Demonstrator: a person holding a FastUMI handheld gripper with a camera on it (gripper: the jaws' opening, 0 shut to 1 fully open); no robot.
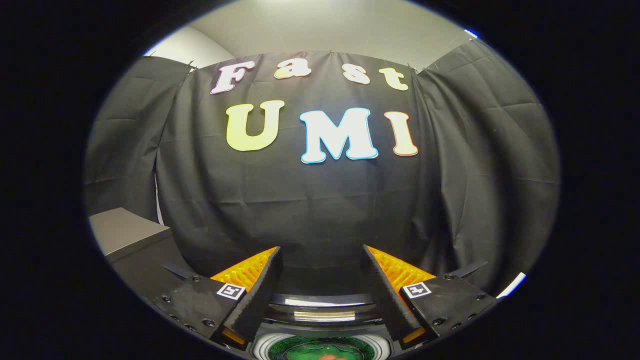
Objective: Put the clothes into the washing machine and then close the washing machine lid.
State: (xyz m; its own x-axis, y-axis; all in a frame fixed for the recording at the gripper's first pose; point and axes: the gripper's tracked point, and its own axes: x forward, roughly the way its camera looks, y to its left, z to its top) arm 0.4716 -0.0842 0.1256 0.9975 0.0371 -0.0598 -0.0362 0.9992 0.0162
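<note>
Below the spread fingers of my tool (320, 280), the washing machine (320, 327) sits low in the gripper view, with just its upper rim and round opening (320, 349) showing. The opening faces straight up toward the camera. I cannot make out a long axis for the machine from the part I see. A glossy dark band (320, 312) curves across the back of the opening and catches a bright strip of reflected light. A pale ring circles the mouth. Inside the drum I see green, glassy-looking material and a small reddish-brown patch (330, 357) at the near side; I cannot tell whether that patch is clothing. I cannot tell where the lid stands.

The tool is wide open and holds nothing, its two fingers (260, 295) well apart and angled outward, the gap between them framing the machine's back rim. Neither finger touches the machine that I can see. Each finger carries a small square marker (231, 291) near its base.

Beyond the fingers hangs the booth's black cloth wall (320, 210), creased in vertical folds. To the left of the fingers, against the cloth, stands a dark box with a grey top (120, 230), well apart from the machine's opening. Above the cloth runs a plain pale ceiling (325, 30).
</note>
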